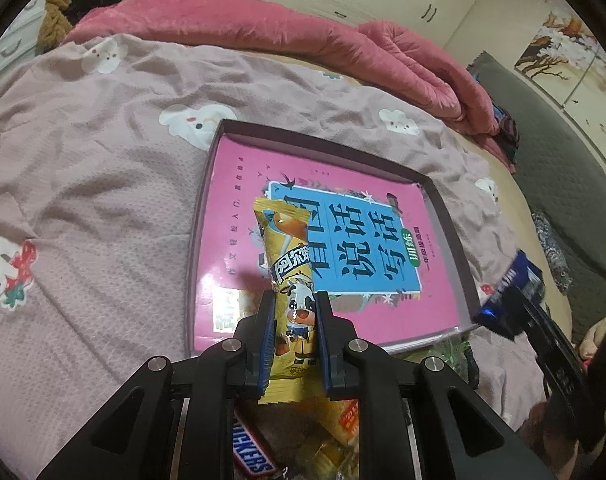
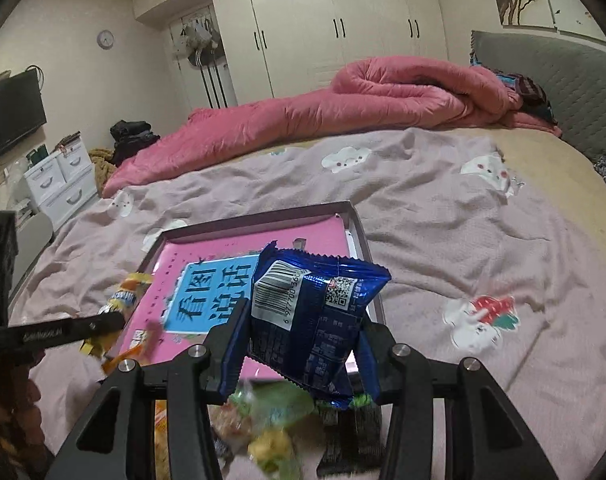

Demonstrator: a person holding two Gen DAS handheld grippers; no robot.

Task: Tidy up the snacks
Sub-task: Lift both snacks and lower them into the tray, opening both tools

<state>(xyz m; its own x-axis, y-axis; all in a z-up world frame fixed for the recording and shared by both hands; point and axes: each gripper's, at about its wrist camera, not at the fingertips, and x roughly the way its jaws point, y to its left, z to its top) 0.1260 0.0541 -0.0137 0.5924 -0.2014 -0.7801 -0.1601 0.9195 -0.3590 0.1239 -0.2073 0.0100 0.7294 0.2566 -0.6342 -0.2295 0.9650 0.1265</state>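
Your left gripper (image 1: 293, 300) is clamped on the yellow snack bar (image 1: 289, 276), long axis pointing up-frame into the tray (image 1: 449, 216). Right gripper (image 2: 301, 320) pinches the blue packet (image 2: 311, 312); tray just ahead, centre frame.

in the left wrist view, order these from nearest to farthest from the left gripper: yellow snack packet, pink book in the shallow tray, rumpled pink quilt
1. Yellow snack packet: clamped in the left gripper.
2. Pink book: lying in the shallow tray, just ahead.
3. Rumpled pink quilt: along the bed's far edge, beyond the tray.
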